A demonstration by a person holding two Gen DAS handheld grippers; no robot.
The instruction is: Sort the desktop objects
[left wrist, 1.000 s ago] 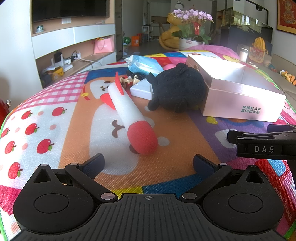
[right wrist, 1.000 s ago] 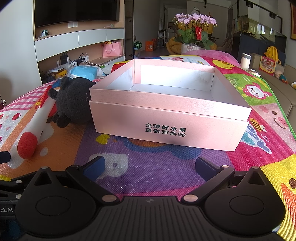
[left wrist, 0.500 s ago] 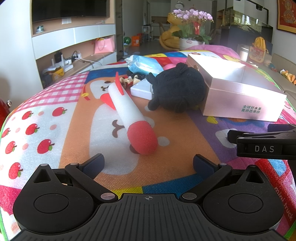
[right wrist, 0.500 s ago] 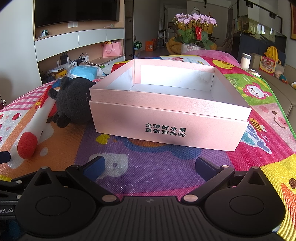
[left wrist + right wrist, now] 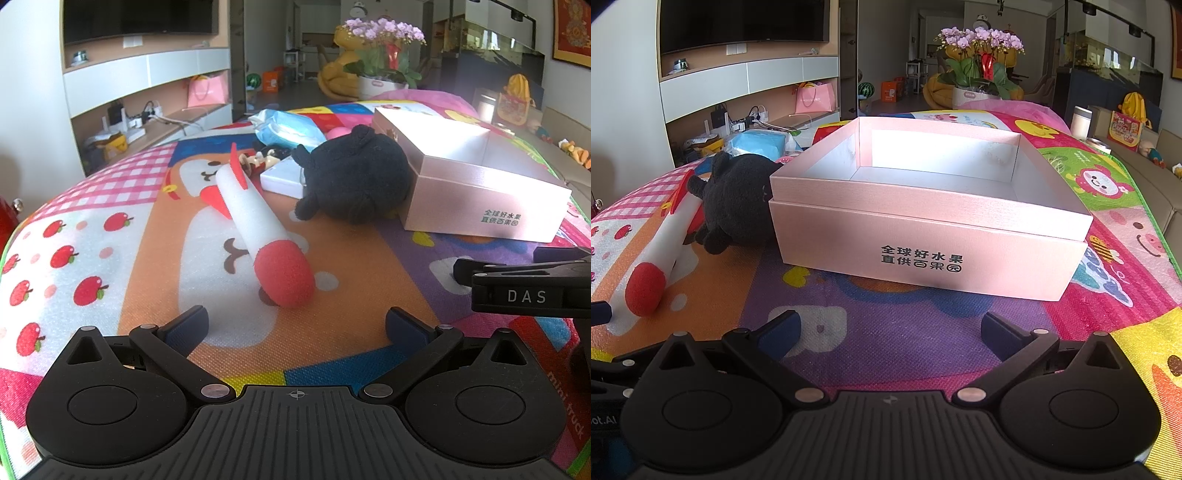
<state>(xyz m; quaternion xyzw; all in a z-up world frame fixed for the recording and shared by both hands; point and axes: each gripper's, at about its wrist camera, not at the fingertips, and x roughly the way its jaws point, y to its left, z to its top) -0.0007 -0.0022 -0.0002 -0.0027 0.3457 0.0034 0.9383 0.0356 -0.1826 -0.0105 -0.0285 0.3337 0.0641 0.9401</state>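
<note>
A white foam rocket with a red tip (image 5: 258, 236) lies on the colourful play mat, just ahead of my left gripper (image 5: 295, 325), which is open and empty. A black plush toy (image 5: 354, 181) rests against the left side of an open, empty pink box (image 5: 476, 192). Behind the plush lie a white flat box (image 5: 280, 179), a small figurine (image 5: 258, 160) and a blue tissue pack (image 5: 288, 129). My right gripper (image 5: 890, 328) is open and empty, facing the pink box (image 5: 923, 236). The rocket (image 5: 661, 258) and plush (image 5: 738, 195) show at its left.
The right gripper's body (image 5: 528, 291) reaches in at the right edge of the left wrist view. A pot of purple orchids (image 5: 979, 70) stands beyond the mat's far end. A TV shelf unit (image 5: 750, 81) lines the left wall. A sofa edge (image 5: 1160, 184) runs along the right.
</note>
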